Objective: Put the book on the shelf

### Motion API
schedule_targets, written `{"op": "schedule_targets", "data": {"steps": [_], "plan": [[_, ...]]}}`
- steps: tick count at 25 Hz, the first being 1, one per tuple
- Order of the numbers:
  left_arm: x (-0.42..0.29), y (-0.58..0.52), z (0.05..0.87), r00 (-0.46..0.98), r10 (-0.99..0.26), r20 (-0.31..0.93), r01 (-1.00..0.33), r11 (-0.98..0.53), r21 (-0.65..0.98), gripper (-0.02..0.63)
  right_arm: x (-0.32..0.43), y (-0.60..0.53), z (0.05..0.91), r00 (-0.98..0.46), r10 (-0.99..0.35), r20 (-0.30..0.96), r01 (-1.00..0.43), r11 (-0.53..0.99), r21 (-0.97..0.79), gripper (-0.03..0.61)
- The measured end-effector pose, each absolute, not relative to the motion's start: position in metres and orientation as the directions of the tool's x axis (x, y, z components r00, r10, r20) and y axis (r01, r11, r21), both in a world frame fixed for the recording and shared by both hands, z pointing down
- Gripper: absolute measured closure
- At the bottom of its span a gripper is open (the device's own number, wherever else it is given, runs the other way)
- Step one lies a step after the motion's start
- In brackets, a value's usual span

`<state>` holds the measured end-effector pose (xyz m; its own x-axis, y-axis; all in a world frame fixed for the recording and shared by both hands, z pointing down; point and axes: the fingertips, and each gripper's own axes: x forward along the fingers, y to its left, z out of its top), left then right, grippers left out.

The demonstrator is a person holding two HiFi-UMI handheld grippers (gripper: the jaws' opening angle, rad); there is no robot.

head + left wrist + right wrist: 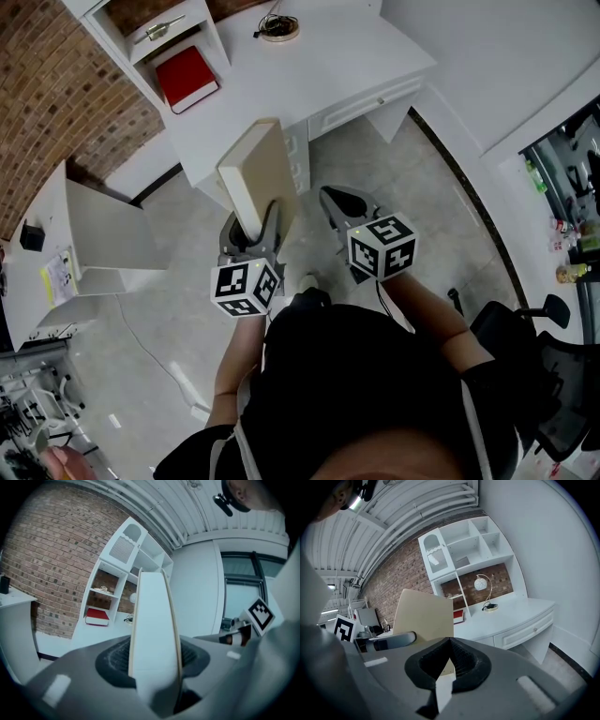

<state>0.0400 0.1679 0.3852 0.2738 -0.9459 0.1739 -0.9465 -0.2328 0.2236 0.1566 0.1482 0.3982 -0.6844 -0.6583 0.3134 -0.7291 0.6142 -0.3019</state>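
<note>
Beige book (261, 173) stands on edge, clamped in the half-open left gripper (255, 225), long axis pointing ahead toward the white desk (319, 66) and shelf (216, 42). Its near end is hidden between the jaws. Left gripper view shows only page edges — right gripper view shows its broad cover. Right gripper (334, 197) closed, empty.

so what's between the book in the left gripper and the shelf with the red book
Only bare white desk top, in the head view, between the beige book and the shelf. The lamp base sits off to one side.
</note>
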Motion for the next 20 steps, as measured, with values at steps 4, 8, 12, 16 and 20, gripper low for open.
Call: {"op": "schedule_targets", "data": {"steps": [4,8,12,16,20], "plan": [[0.028,0.158,0.387,0.273,-0.947,0.170,-0.946,-0.231,0.229,0.403,0.147,0.140,0.402,-0.676,-0.664,0.319,-0.736,0.605,-0.303,0.581],[0.015,0.151,0.391,0.273,-0.947,0.170,-0.944,-0.229,0.239,0.403,0.135,0.133,0.405,-0.672,-0.665,0.327,-0.741,0.600,-0.301,0.581],[0.002,0.142,0.393,0.276,-0.946,0.171,-0.942,-0.232,0.242,0.403,0.121,0.123,0.405,-0.669,-0.669,0.324,-0.743,0.598,-0.299,0.581],[-0.012,0.132,0.393,0.278,-0.946,0.167,-0.942,-0.234,0.242,0.403,0.106,0.113,0.406,-0.669,-0.670,0.323,-0.744,0.598,-0.300,0.581],[-0.024,0.125,0.393,0.277,-0.947,0.162,-0.940,-0.232,0.248,0.403,0.095,0.109,0.406,-0.668,-0.668,0.329,-0.745,0.601,-0.291,0.581]]}}
